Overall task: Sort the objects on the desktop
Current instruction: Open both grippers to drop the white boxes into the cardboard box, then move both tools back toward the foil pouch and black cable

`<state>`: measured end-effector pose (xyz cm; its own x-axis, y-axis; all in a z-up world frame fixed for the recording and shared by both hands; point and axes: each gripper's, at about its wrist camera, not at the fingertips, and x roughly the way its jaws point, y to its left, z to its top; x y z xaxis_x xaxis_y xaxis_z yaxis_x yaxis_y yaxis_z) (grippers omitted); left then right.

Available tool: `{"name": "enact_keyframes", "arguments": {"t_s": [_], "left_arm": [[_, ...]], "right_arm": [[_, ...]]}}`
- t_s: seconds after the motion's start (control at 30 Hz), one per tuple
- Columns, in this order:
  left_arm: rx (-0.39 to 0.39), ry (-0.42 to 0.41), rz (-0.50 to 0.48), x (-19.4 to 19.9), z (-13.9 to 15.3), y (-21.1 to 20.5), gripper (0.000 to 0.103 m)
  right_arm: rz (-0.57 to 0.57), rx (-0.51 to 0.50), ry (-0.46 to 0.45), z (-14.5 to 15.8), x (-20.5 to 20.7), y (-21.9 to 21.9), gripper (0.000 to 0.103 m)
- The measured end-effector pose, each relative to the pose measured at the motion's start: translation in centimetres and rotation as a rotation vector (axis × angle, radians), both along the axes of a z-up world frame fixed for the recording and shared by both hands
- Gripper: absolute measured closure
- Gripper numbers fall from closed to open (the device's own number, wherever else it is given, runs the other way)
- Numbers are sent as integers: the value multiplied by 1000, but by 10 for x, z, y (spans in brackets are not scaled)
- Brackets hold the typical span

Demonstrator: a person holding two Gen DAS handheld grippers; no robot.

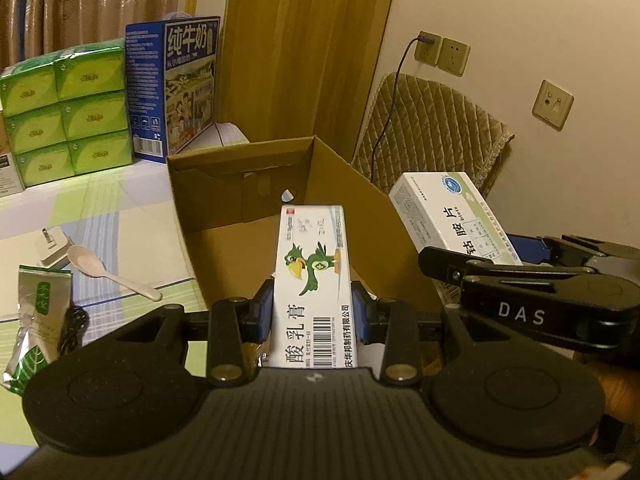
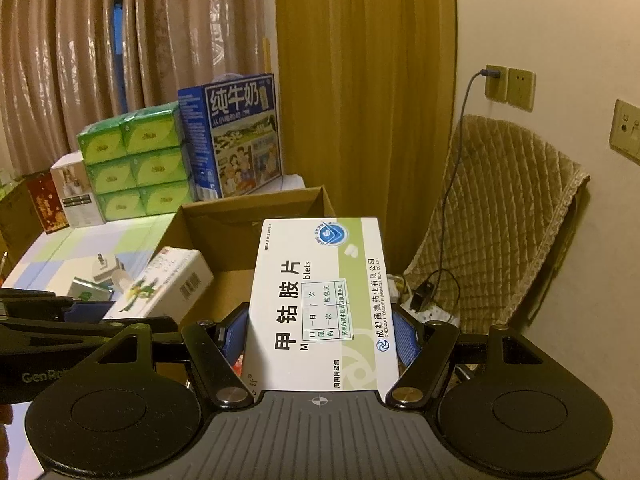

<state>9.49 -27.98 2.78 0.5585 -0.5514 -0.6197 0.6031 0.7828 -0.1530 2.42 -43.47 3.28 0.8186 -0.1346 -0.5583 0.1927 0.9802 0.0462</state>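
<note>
Nearest, the left claw (image 1: 313,308) grips a long white ointment carton with a green bird (image 1: 312,280), poised over the open brown cardboard box (image 1: 224,200) on the counter (image 1: 100,216). At right, the right claw (image 2: 320,336) clamps a white-and-green tablet box (image 2: 320,300) above the same box. Both seem mid-delivery; next, lower and release inside.

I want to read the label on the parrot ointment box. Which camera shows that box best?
The left wrist view: the ointment box sits clamped in the left gripper, printed face up and centred. The right wrist view shows the same box small, at an angle, print too small to read.
</note>
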Motion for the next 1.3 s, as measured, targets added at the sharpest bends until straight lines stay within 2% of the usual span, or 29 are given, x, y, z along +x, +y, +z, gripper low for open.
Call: {"name": "enact_keyframes", "arguments": {"t_s": [0.03,0.07,0.47,0.6,0.63,0.7,1.1,1.3], "left_arm": [[2,-3,1,2,-1,-1,69],[11,-8,11,4,-3,-2,63],[-12,-1,89,13,2,29,63],[-14,-3,102,13,4,38,62],[-13,-4,107,12,4,40,60],[-12,-5,114,11,4,45,57],[-21,-8,152,-6,11,75,52],[-26,-14,169,-23,19,91,45]], "right_arm": [[1,0,3,-1,1,0,35],[2,0,6,-2,2,0,35],[26,14,22,-7,8,8,35],[42,48,-9,-5,12,11,35],[41,53,-16,-4,13,11,33],[31,54,-32,-1,11,12,21],[9,64,-55,13,-17,18,19],[27,67,-70,23,-36,34,17]]}}
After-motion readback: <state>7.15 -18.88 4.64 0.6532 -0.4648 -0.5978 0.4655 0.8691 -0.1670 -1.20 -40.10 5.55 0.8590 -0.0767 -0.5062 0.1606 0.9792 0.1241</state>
